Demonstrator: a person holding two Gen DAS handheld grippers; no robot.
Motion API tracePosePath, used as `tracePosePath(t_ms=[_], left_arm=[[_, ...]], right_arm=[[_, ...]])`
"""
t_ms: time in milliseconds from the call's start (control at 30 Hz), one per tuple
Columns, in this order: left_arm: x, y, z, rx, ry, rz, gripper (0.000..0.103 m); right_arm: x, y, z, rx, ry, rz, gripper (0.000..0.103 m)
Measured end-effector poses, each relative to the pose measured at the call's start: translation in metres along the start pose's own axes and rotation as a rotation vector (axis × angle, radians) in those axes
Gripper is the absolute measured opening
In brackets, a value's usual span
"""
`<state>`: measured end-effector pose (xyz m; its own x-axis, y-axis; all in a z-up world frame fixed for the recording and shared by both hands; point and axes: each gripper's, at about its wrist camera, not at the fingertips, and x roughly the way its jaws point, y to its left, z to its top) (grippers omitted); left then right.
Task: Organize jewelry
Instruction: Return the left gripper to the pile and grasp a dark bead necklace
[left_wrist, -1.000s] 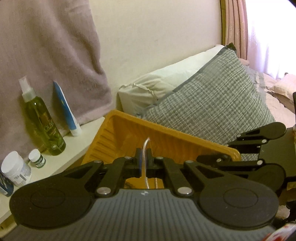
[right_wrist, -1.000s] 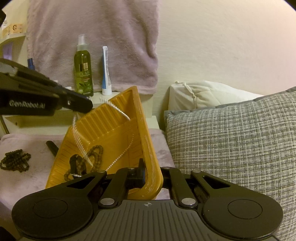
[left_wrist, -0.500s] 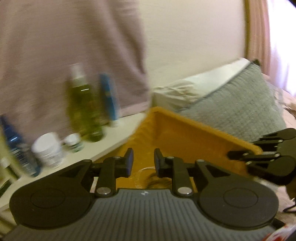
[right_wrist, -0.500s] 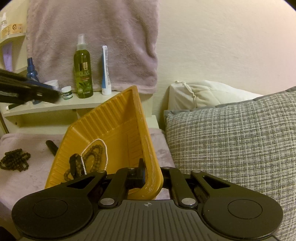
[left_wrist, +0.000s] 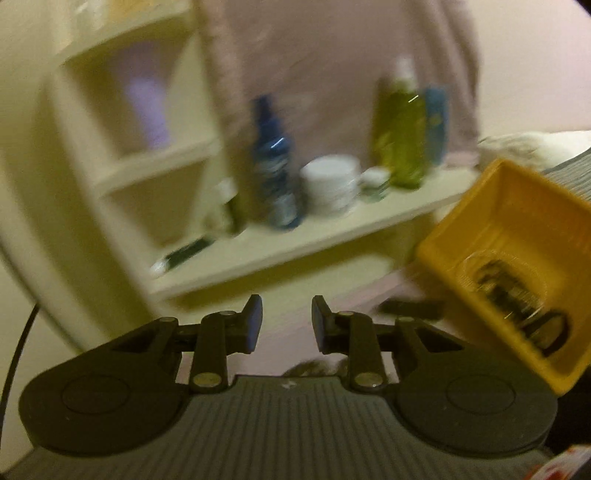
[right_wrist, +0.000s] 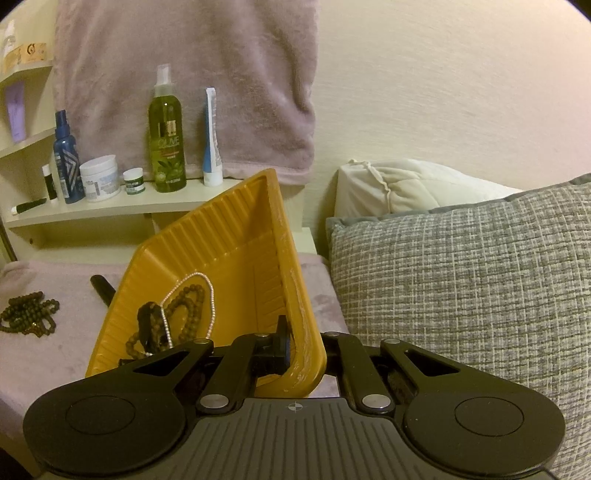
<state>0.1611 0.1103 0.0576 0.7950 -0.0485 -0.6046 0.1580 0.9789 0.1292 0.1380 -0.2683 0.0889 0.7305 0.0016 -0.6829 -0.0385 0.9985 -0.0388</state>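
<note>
My right gripper (right_wrist: 295, 347) is shut on the rim of a yellow tray (right_wrist: 229, 243) and holds it tilted up on the bed. In the tray lie a pearl necklace (right_wrist: 211, 295), a brown bead strand (right_wrist: 184, 314) and a dark bracelet (right_wrist: 146, 321). Another dark bead strand (right_wrist: 27, 317) lies on the pink blanket at the left. My left gripper (left_wrist: 287, 323) is open and empty, left of the tray (left_wrist: 517, 229), above the blanket; that view is blurred.
A cream shelf (right_wrist: 110, 206) behind the tray carries a green spray bottle (right_wrist: 166, 140), a blue bottle (right_wrist: 66, 158), a white jar (right_wrist: 99, 177) and a tube (right_wrist: 211, 140). A grey checked pillow (right_wrist: 461, 288) fills the right. A black stick (right_wrist: 101, 288) lies by the tray.
My left gripper opened and let the pearl necklace fall into the tray, then swung away to the left. The right gripper and tray stayed still.
</note>
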Motion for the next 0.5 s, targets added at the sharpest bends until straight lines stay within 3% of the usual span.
tracePosePath(t_ms=[300,500], left_arm=[[0.011,-0.004,-0.061,0.106,0.086,0.043,0.025],[0.028,-0.030,-0.072,0.318,0.099,0.044,0.025]], right_arm=[[0.002,0.002,0.002,-0.018,0.006,-0.009,0.006],[0.003,0.001,0.002,-0.022,0.012,-0.012,0.006]])
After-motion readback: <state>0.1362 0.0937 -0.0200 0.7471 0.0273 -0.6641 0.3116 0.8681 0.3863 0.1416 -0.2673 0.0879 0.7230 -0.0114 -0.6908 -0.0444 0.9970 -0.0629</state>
